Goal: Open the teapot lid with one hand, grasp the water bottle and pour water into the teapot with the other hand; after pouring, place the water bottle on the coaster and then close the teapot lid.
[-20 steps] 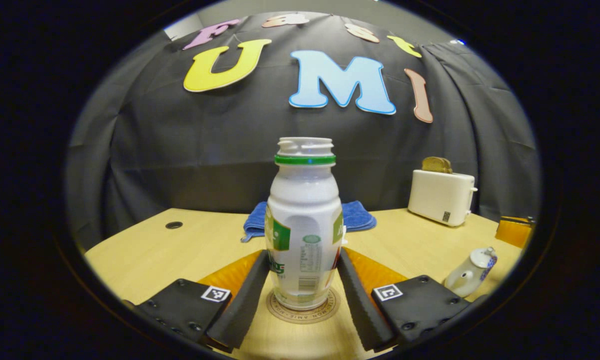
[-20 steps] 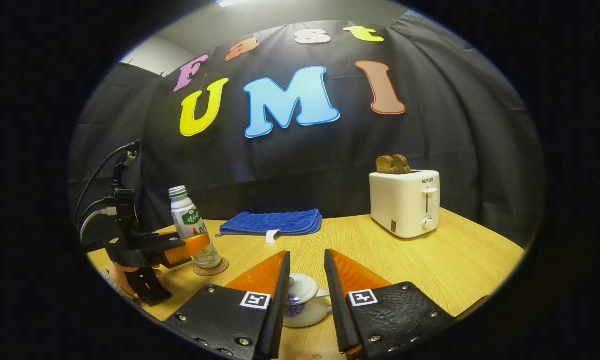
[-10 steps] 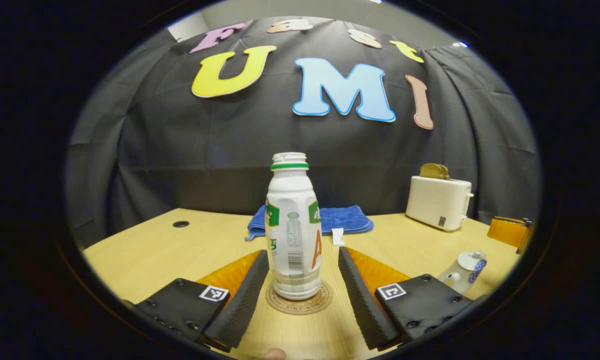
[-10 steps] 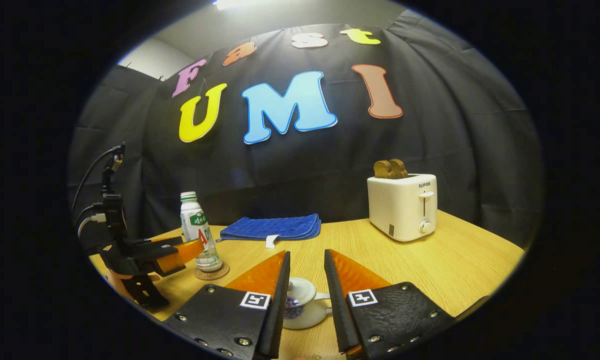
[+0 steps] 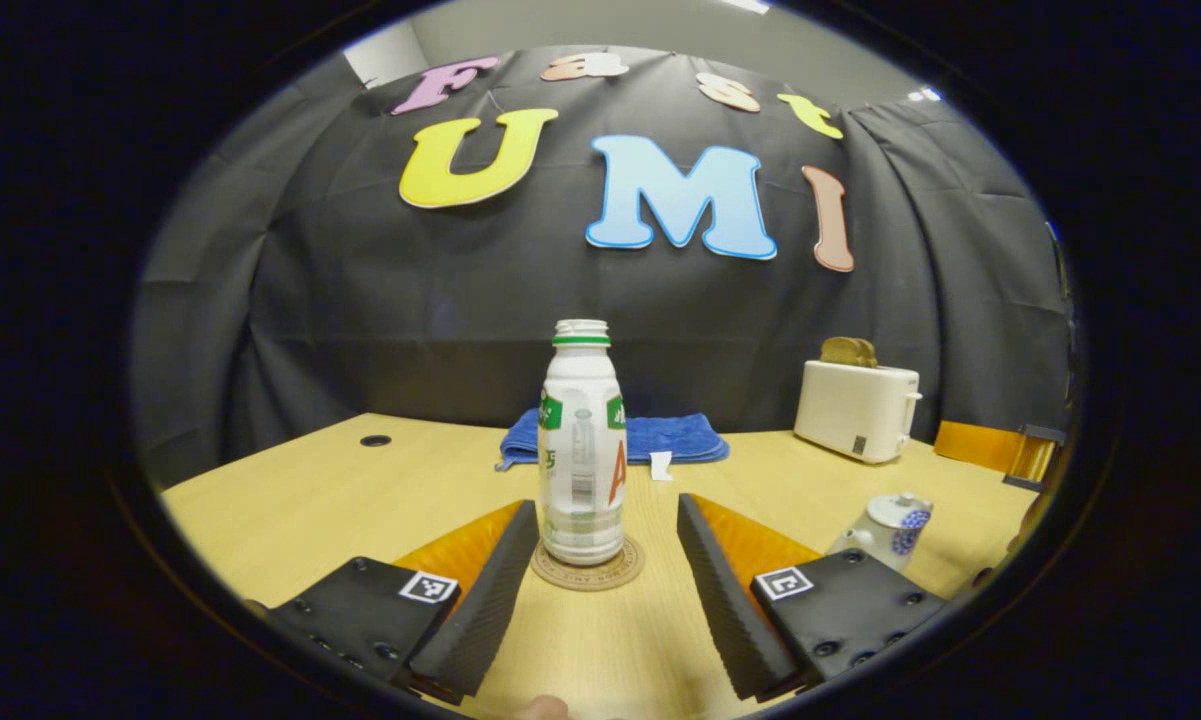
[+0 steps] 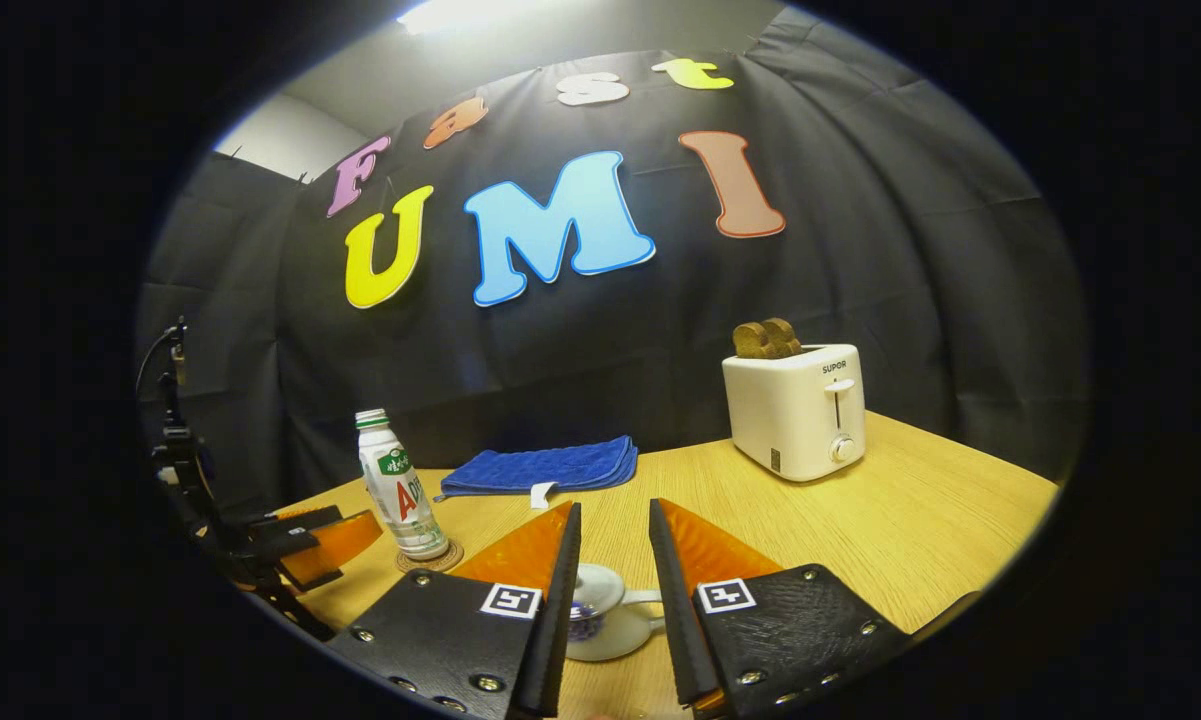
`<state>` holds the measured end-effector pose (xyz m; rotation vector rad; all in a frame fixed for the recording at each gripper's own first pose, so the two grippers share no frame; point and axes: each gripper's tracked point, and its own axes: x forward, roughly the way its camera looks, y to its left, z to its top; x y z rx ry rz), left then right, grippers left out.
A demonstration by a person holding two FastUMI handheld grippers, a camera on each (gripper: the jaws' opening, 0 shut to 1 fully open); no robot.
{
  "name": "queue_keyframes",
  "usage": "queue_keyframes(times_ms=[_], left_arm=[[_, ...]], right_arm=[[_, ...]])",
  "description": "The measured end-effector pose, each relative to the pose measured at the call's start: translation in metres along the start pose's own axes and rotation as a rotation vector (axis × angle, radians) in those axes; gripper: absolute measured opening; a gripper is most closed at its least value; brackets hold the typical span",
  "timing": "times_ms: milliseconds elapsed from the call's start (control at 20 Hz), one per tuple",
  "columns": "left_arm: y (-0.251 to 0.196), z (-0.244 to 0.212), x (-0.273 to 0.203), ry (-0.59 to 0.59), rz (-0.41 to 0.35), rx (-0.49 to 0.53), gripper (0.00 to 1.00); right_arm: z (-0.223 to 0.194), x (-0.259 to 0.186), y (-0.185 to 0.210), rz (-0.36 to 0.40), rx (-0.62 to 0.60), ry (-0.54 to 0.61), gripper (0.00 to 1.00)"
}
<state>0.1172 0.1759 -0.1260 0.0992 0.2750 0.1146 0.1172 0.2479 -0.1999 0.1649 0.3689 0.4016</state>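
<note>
The uncapped white water bottle stands upright on the round coaster. My left gripper is open, its fingertips just short of the bottle and off it. In the right gripper view the same bottle and coaster are at the left, with the left gripper drawn back from them. The white teapot with blue pattern sits with its lid on, low between the fingers of my right gripper. Those fingers stand a little apart and touch nothing. The teapot also sits at the right of the left gripper view.
A folded blue cloth lies at the back of the wooden table. A white toaster with toast in it stands at the back right. A small round hole marks the table's far left.
My left gripper has backed away from the bottle, which stays upright on the coaster. The right gripper has drawn slightly back from the teapot, its gap unchanged.
</note>
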Motion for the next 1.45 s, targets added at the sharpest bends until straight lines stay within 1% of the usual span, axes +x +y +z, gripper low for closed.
queue_keyframes(times_ms=[100, 250, 400, 450, 550, 750, 900, 1050, 1200, 1450], left_arm=[[-0.010, 0.001, -0.015, -0.011, -0.015, -0.035, 0.96], [-0.020, -0.002, -0.034, -0.014, -0.020, -0.033, 0.96], [-0.025, 0.000, -0.049, -0.024, -0.027, -0.028, 0.96], [-0.019, 0.003, -0.057, -0.028, -0.025, -0.023, 0.96], [-0.017, 0.004, -0.067, -0.035, -0.015, -0.005, 0.96], [-0.011, 0.008, -0.087, -0.049, 0.006, 0.041, 0.96], [-0.006, 0.011, -0.100, -0.056, 0.022, 0.082, 0.96], [-0.003, 0.013, -0.105, -0.065, 0.028, 0.093, 0.96], [-0.004, 0.011, -0.108, -0.062, 0.030, 0.087, 0.97], [-0.024, 0.013, -0.112, -0.078, 0.007, 0.124, 0.96]], right_arm=[[0.001, -0.002, 0.000, -0.014, 0.014, -0.001, 0.42], [-0.001, -0.009, 0.004, -0.017, 0.029, 0.006, 0.42], [-0.002, -0.023, 0.011, -0.010, -0.002, -0.013, 0.42], [-0.001, -0.029, 0.013, -0.010, -0.016, -0.022, 0.42], [-0.004, -0.043, 0.018, -0.012, -0.043, -0.036, 0.42], [-0.013, -0.068, 0.029, -0.029, -0.094, -0.020, 0.42], [-0.012, -0.081, 0.034, -0.036, -0.098, -0.009, 0.42], [-0.013, -0.085, 0.034, -0.055, -0.083, -0.010, 0.42], [-0.017, -0.087, 0.037, -0.056, -0.083, -0.010, 0.42], [-0.018, -0.090, 0.039, -0.065, -0.101, -0.026, 0.42]])
